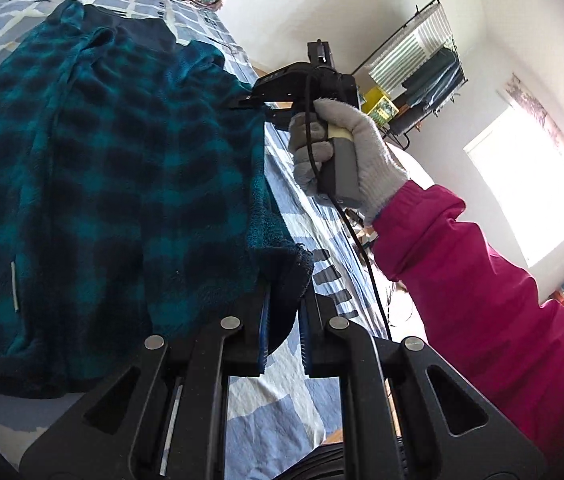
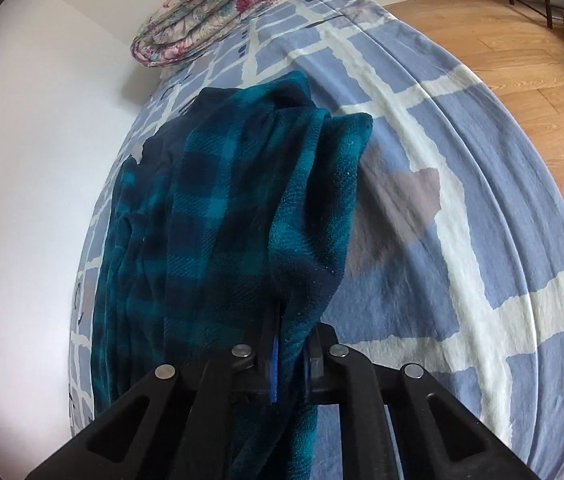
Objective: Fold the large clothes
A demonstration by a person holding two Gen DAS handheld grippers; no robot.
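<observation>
Fleece garment (image 1: 94, 168), one, is pinched by the left hand-held gripper (image 1: 283, 332) and right hand-held gripper (image 2: 291, 364) over one bed (image 2: 461, 208).

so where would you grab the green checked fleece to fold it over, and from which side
Take the fleece by its dark edge band, at the corners along one side, coming in from the open side of the bed rather than the wall side. The band is a firm doubled rim that sticks out past the body. Both the left gripper and right gripper are clamped on that kind of edge now.
</observation>
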